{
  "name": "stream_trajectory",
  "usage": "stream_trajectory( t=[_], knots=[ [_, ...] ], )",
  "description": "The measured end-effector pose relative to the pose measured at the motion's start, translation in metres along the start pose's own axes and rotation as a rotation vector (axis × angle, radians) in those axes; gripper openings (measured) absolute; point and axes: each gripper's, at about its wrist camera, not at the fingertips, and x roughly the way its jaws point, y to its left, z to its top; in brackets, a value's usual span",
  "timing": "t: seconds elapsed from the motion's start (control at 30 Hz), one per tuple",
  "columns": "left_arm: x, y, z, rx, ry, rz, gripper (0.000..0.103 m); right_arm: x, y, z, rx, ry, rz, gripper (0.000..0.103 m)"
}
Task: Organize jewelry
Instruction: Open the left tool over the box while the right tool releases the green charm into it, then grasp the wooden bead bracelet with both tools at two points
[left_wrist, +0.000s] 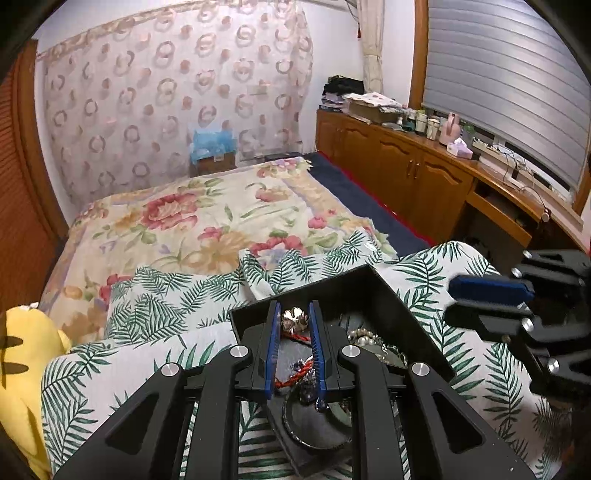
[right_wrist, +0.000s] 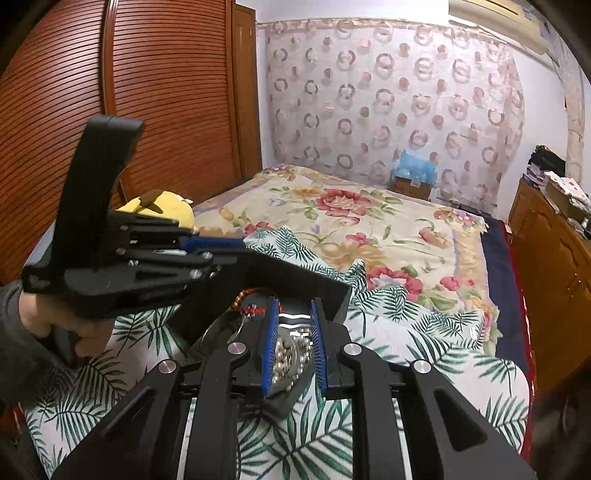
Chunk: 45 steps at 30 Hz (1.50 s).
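Both grippers, left (left_wrist: 294, 354) and right (right_wrist: 294, 347), hover with jaws partly open, gripping nothing, over the black square jewelry tray (left_wrist: 373, 291) on the leaf-print bedcover (left_wrist: 155, 317)

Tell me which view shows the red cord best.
Left wrist view: the red cord lies exposed in the black tray, running between the left gripper's jaws. The right wrist view shows only a short red stretch behind that gripper.

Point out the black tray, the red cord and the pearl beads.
Black tray (left_wrist: 373, 295), left wrist view, on its far inner wall.
Red cord (left_wrist: 295, 336), left wrist view, on the strand between the fingers.
Pearl beads (left_wrist: 364, 335), left wrist view, on the bead cluster right of the gripper.
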Motion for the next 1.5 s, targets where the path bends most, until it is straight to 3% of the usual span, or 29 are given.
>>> stream_trajectory(
  t=[0.1, 0.47, 0.6, 0.77, 1.03, 1.43, 1.5],
  knots=[
    [-0.004, 0.000, 0.001, -0.007, -0.010, 0.001, 0.038, -0.007, 0.002, -0.006, 0.010, -0.009, -0.023, 0.020],
    [-0.039, -0.001, -0.033, -0.034, -0.021, 0.036, 0.076, -0.028, 0.020, -0.029, 0.027, -0.015, -0.009, 0.020],
    [-0.053, 0.000, -0.052, -0.053, -0.019, 0.047, 0.080, -0.030, 0.034, -0.041, 0.029, 0.007, -0.010, 0.020],
    [-0.072, -0.003, -0.073, -0.058, -0.037, 0.065, 0.088, -0.030, 0.047, -0.057, 0.037, 0.036, 0.010, 0.031],
    [-0.091, -0.005, -0.104, -0.053, -0.016, 0.055, 0.089, -0.027, 0.073, -0.083, 0.009, 0.098, 0.053, 0.031],
    [-0.085, -0.016, -0.139, -0.013, 0.096, -0.009, 0.088, -0.014, 0.098, -0.119, -0.038, 0.221, 0.096, 0.031],
    [-0.081, -0.018, -0.142, -0.008, 0.118, -0.030, 0.071, -0.012, 0.101, -0.121, -0.046, 0.236, 0.106, 0.031]
  ],
)
